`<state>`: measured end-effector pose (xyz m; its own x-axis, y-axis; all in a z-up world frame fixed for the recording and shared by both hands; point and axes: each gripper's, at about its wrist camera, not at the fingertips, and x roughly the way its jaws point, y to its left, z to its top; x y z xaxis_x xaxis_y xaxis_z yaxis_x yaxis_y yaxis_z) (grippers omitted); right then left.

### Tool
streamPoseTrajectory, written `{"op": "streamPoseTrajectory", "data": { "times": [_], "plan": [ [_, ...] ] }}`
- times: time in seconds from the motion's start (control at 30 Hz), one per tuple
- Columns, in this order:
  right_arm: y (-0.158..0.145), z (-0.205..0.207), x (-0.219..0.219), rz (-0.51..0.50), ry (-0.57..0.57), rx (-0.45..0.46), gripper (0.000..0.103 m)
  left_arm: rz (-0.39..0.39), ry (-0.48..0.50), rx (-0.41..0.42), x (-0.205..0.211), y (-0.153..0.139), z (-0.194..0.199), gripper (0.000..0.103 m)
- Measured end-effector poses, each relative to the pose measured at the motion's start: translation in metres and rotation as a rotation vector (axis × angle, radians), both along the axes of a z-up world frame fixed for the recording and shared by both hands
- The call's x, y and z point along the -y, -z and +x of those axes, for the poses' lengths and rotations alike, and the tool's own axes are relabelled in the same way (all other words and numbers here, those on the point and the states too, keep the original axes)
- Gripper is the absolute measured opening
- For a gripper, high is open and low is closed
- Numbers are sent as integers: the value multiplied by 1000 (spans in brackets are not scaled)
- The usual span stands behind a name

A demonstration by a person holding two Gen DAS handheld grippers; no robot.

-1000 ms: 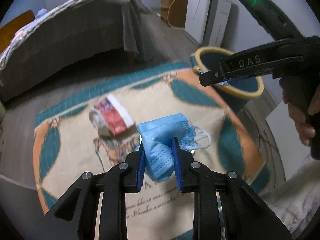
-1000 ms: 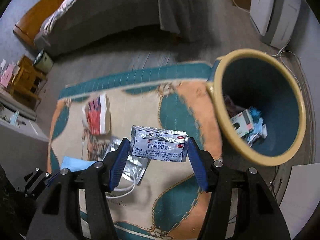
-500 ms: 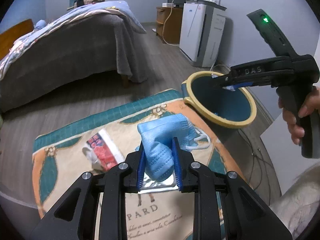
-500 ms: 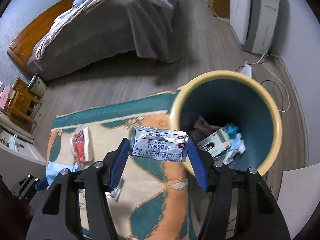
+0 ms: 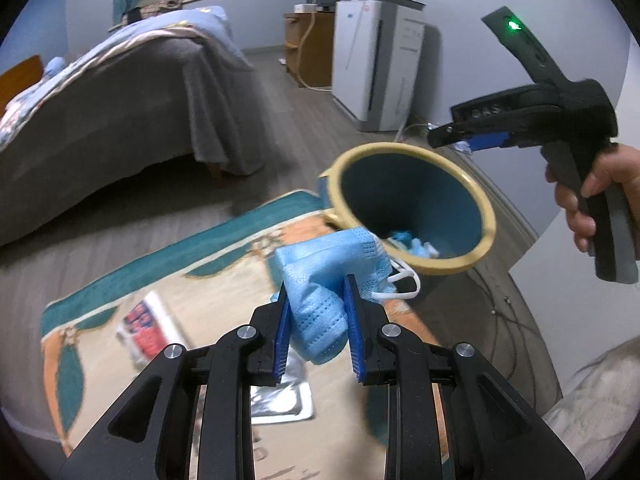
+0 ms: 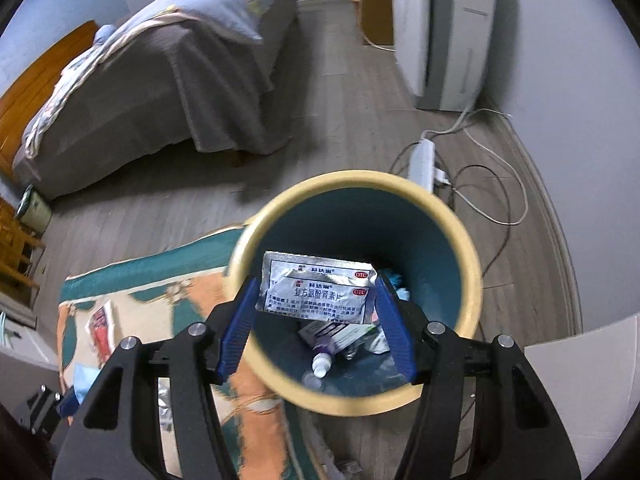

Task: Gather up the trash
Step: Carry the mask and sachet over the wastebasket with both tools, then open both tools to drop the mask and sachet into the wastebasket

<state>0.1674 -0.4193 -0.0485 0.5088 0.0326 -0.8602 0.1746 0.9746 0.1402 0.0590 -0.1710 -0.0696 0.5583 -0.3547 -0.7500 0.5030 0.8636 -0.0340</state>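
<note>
My left gripper (image 5: 316, 324) is shut on a crumpled blue face mask (image 5: 324, 280), held above the rug just short of the bin. My right gripper (image 6: 316, 308) is shut on a silver medicine sachet (image 6: 318, 287), held directly over the open mouth of the teal bin with a cream rim (image 6: 472, 280). The bin (image 5: 486, 216) holds several pieces of trash. The right gripper also shows in the left wrist view (image 5: 472, 136), above the bin's far side. A red and white wrapper (image 5: 150, 330) and a silver foil pack (image 5: 280, 402) lie on the rug.
The patterned rug (image 5: 80, 360) covers the floor beside the bin. A bed (image 5: 120, 92) stands behind it. A white appliance (image 5: 376, 64) stands by the wall, and a power strip with cables (image 6: 426, 160) lies beyond the bin. A white sheet (image 6: 580, 364) lies at the right.
Both grippers have moved toward the bin. The right one, with the sachet, went from over the rug to over the bin's mouth. The left one with the mask drew closer to the rim.
</note>
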Motion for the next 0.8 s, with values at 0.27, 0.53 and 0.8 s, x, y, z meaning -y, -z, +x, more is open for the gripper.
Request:
{"op": "streamPoseTrajectory", "data": {
  "times": [0.27, 0.53, 0.8],
  "plan": [
    [9, 3, 25, -16, 48, -9, 59, 8, 78, -1, 49, 3, 16, 26],
    [23, 9, 50, 43, 93, -26, 59, 15, 139, 0, 89, 2, 42, 26],
    [39, 15, 62, 98, 119, -47, 59, 51, 151, -35, 118, 15, 73, 26]
  ]
}}
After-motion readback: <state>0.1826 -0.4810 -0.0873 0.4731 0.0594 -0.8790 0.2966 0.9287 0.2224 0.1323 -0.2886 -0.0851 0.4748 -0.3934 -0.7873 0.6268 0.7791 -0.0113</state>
